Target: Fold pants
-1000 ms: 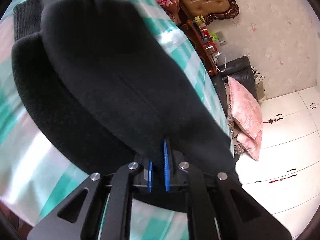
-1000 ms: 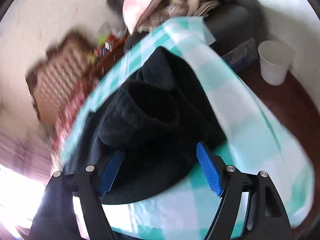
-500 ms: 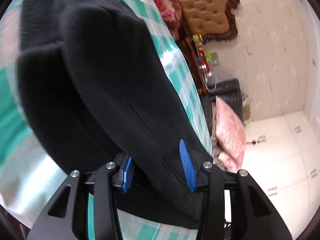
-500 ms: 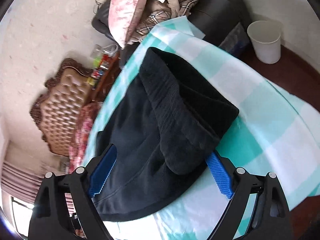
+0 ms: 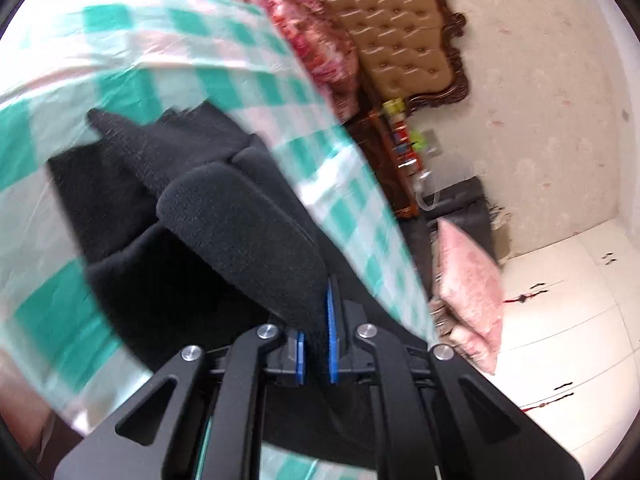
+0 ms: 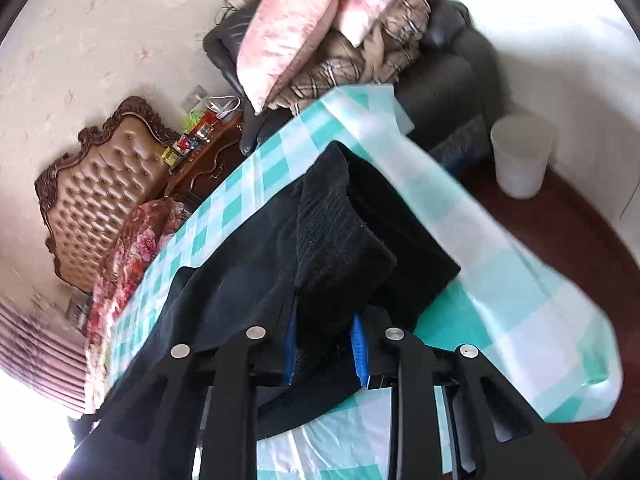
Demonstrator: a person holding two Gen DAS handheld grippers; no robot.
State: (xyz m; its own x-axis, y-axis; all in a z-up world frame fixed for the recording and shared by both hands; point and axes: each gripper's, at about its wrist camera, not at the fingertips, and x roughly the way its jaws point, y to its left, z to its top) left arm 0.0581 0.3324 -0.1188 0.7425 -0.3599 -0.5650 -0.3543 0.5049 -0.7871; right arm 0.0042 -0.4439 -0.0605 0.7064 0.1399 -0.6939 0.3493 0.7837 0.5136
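Black fleece pants (image 5: 168,220) lie partly folded on a table under a teal-and-white checked cloth (image 5: 120,40). My left gripper (image 5: 316,356) is shut on a thick fold of the pants, raised off the table. In the right wrist view the same pants (image 6: 340,248) run from the ribbed cuff end toward me. My right gripper (image 6: 324,348) is closing, and its blue pads (image 6: 358,344) press on a bunched edge of the pants, lifted a little above the cloth (image 6: 500,300).
Beyond the table's far edge stand a tufted brown headboard (image 5: 400,28), a dark wooden side table with small items (image 5: 400,148), and a dark sofa with a pink cushion (image 5: 468,280). A white bin (image 6: 520,156) stands on the dark floor to the right.
Both grippers opened over the pants, then shut on folds of the cloth and rose. The gripped edges of the pants now lift off the table.
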